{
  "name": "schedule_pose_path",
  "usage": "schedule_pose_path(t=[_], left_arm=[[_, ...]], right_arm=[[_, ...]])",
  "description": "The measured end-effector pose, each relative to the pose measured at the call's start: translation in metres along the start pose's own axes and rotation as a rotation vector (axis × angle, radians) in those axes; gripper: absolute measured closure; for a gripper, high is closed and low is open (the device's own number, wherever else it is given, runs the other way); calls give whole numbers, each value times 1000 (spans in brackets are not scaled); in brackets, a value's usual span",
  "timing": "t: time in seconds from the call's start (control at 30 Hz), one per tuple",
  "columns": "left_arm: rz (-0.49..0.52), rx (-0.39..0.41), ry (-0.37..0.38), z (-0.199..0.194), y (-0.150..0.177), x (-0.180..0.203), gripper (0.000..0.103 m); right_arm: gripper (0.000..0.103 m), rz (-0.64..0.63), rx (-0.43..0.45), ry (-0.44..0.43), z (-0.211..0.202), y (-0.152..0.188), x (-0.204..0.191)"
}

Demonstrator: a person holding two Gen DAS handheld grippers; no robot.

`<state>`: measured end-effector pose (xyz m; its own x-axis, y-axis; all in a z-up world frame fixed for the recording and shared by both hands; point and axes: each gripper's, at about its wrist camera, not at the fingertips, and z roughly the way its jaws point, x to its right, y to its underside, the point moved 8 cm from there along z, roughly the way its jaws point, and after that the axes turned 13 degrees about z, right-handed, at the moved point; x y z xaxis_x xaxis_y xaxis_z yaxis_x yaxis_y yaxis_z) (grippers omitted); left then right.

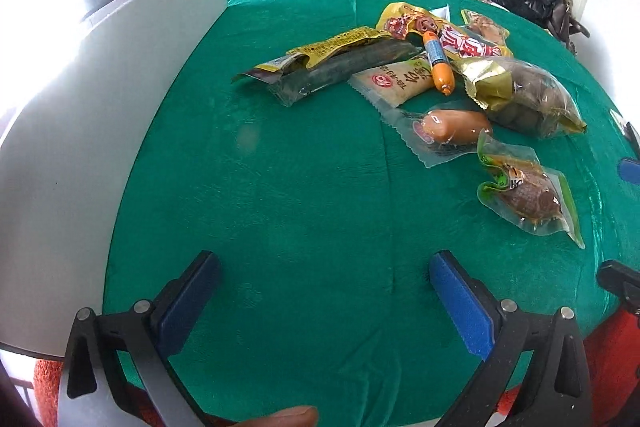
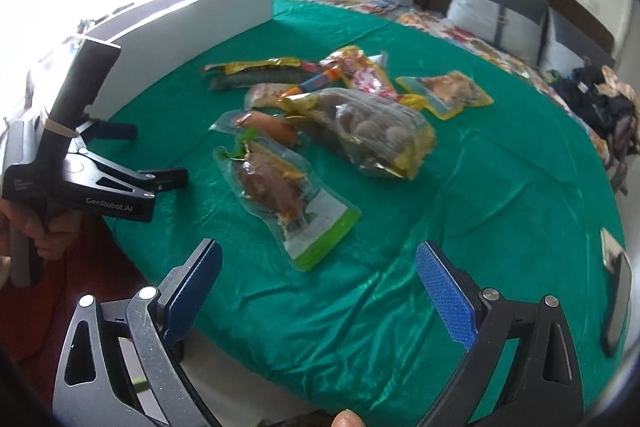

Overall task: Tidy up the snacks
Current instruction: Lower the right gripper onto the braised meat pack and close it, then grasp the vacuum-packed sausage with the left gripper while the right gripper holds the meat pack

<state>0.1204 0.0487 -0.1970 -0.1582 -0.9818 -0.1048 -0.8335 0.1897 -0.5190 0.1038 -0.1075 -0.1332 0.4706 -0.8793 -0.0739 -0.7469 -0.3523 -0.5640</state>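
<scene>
Left wrist view: my left gripper hangs over the green cloth, jaws wide and empty; snack packets lie ahead to the right. Right wrist view: my right gripper is likewise wide, empty, the green-edged pouch just ahead.

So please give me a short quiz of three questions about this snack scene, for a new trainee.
1. True or false: the left gripper is shut on a snack.
2. Which packet lies nearest the right gripper? A) green-edged pouch with brown meat B) clear bag of round brown balls C) long dark green packet
3. Fill in: the snacks lie on a ____ cloth.

Key: 1 false, both grippers are open and empty. 2 A. 3 green.
</scene>
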Motion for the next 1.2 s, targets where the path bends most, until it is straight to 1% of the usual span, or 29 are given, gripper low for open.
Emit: schedule_pose_path(t=[0.1,0.2,0.27,0.3,0.37,0.4,0.43,0.47,0.5,0.6,0.67,0.73,0.8,0.93,1.03,1.07,1.13,1.17,1.2], left_arm=[[4,19,-5,0,2,-2,0],[12,27,-1,0,3,-4,0],[17,27,2,-1,3,-5,0],[20,28,3,-1,3,-6,0],[23,29,5,-1,2,-7,0],[23,29,5,-1,2,-7,0],[21,30,3,0,1,-7,0],[17,31,1,0,2,-7,0],[13,31,-2,-1,2,-7,0],[11,34,-4,-1,1,-8,0],[21,39,1,0,1,-9,0],[29,40,6,0,1,-9,0],[31,41,8,-1,1,-10,0],[16,50,-6,-1,0,-10,0],[3,60,-17,0,-1,-10,0],[1,64,-19,0,-1,-10,0],[5,65,-16,-1,0,-10,0],[9,62,-12,-1,0,-10,0],[16,57,-6,-2,1,-9,0]], right_arm=[[5,-94,-84,-42,29,-13,-20],[5,-132,-150,-35,60,-22,-28],[5,-131,-205,-34,75,-23,-28],[5,-103,-212,-68,76,-24,-28],[7,-47,-254,-90,79,-23,-24],[8,-34,-259,-89,78,-23,-23],[12,-37,-258,-85,75,-22,-23],[28,-40,-253,-95,70,-22,-24],[33,-40,-266,-96,66,-20,-24],[35,-48,-300,-95,57,-9,-24],[35,-32,-303,-85,46,4,-20],[34,7,-291,-47,33,18,-5],[33,91,-272,-9,23,30,20],[33,282,-221,126,7,42,93],[33,414,-162,230,0,46,148],[32,455,-138,241,-1,46,164],[30,522,-92,232,-3,44,183],[28,527,-69,247,-6,47,191],[22,526,-50,249,-6,47,195]])
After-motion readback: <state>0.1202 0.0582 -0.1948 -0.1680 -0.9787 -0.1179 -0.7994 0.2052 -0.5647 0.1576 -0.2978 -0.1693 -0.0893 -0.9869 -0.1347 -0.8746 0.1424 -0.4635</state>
